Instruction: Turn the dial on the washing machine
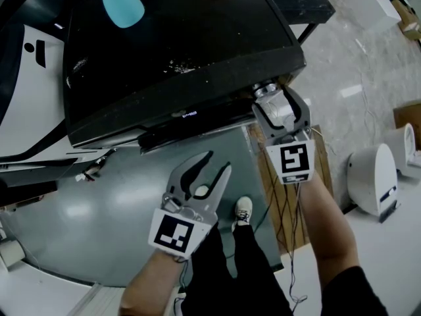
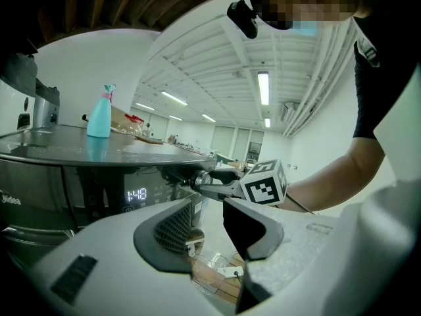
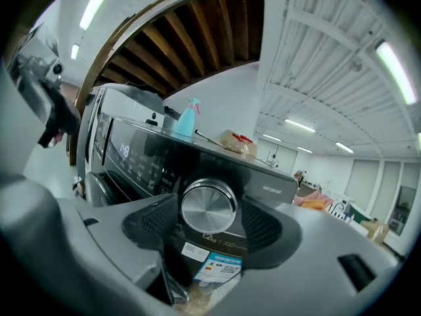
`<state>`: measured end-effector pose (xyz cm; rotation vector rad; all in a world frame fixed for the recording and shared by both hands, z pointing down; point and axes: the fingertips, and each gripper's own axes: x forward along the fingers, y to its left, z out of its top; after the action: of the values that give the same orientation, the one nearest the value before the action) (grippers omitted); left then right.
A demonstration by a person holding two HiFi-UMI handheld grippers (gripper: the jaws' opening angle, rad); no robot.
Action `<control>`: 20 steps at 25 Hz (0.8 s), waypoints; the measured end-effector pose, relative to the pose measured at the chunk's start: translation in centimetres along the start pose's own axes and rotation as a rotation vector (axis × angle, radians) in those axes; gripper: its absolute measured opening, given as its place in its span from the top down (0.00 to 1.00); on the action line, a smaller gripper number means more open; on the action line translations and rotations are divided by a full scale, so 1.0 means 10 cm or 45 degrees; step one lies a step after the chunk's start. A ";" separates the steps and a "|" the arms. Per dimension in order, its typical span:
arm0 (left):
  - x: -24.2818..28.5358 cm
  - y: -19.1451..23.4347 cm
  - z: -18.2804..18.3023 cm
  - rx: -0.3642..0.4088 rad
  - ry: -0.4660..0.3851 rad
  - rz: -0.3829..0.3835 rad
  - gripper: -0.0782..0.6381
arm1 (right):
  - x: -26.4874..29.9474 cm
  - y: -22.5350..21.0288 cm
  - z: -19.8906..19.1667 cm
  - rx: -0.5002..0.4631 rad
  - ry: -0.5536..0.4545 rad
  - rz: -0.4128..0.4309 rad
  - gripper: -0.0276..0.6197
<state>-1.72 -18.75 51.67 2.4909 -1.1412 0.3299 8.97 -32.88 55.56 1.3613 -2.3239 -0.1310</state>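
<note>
First, left gripper [image 1: 219, 160]: we find it held low in front of the washing machine [image 1: 177, 38], clear of the front panel and touching nothing. Its jaws stand spread, and its own view shows only air and floor between them.
shoe [image 1: 243, 209]: we see a light shoe on the floor just past the left gripper's tips in the head view.
right gripper [image 3: 209, 221]: we read it at the right end of the control panel, marker cube toward the person, jaws toward the machine. The jaws are spread and bracket the dial, one pad on each side. We make out a thin gap at each pad, so neither clamps it.
dial [image 3: 208, 206]: a round brushed-metal knob on the dark panel at the machine's right front corner, centred between the right gripper's pads.
sticker [image 3: 220, 268]: a white and blue label on the front face just below the dial.
display [image 2: 136, 195]: lit white digits on the panel, left of the dial as we face the machine.
spray bottle [image 1: 122, 5]: teal, upright on the machine's glossy black top toward the rear, well apart from both grippers.
strip lights [image 3: 395, 71]: we note long lit fixtures on a white ribbed ceiling far behind the machine.
</note>
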 end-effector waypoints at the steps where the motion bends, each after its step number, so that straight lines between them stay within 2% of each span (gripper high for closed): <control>1: 0.00 0.00 0.00 0.000 0.000 -0.001 0.71 | 0.00 0.02 0.01 -0.051 0.001 -0.002 0.51; 6: 0.01 0.00 -0.01 -0.003 0.001 -0.002 0.71 | 0.02 0.06 0.03 -0.228 -0.001 -0.038 0.51; 13: 0.01 0.02 -0.01 -0.012 -0.001 0.007 0.71 | 0.02 0.04 0.00 -0.190 0.004 -0.054 0.54; 16: 0.01 0.03 0.00 -0.012 -0.004 0.008 0.71 | 0.02 0.04 0.00 -0.105 0.006 -0.042 0.54; 20: 0.02 0.02 -0.03 -0.014 -0.002 0.006 0.71 | 0.04 -0.01 -0.01 0.176 -0.027 0.027 0.55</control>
<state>-1.77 -18.89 52.01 2.4798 -1.1470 0.3219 8.93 -33.23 55.70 1.4061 -2.4027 0.0219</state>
